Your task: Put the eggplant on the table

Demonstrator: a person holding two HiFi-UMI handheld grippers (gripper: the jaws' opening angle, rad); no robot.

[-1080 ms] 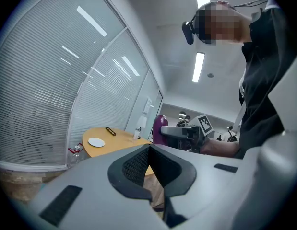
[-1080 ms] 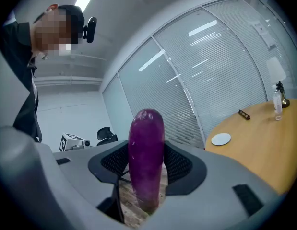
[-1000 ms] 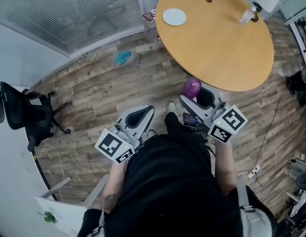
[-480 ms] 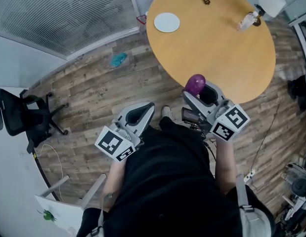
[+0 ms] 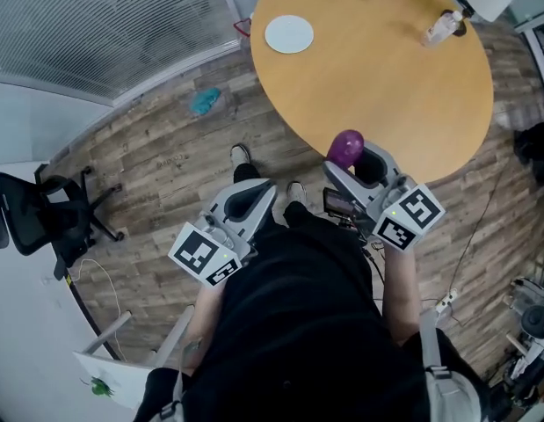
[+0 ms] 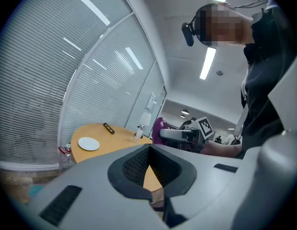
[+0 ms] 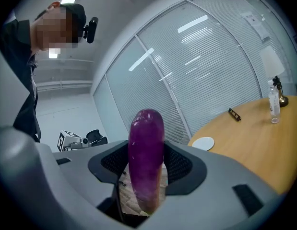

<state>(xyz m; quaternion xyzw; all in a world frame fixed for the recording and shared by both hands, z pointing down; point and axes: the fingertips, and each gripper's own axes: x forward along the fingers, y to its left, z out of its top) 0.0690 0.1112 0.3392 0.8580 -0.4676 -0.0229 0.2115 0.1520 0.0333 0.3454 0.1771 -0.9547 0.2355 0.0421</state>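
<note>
Right at the desk's (image 5: pixel 386 77) near rim, the right hand-held gripper (image 5: pixel 358 163) is clamped on the eggplant (image 5: pixel 345 148).
Both forearms are tucked close to the person's torso and both tools point forward towards the round desk. In the right gripper view the purple eggplant (image 7: pixel 146 152) stands upright between the black pads, its rounded end rising above them. The left hand-held gripper (image 5: pixel 245 204) is lower and to the left, over the wood floor; the left gripper view shows its jaws together at the tips with nothing between them (image 6: pixel 149 166). Each tool's cube (image 5: pixel 204 259) (image 5: pixel 409 219) carries black-and-white square markers. A white plate (image 5: pixel 289 34) and a bottle (image 5: pixel 438 29) sit on the desk's far side, well apart from the eggplant.
</note>
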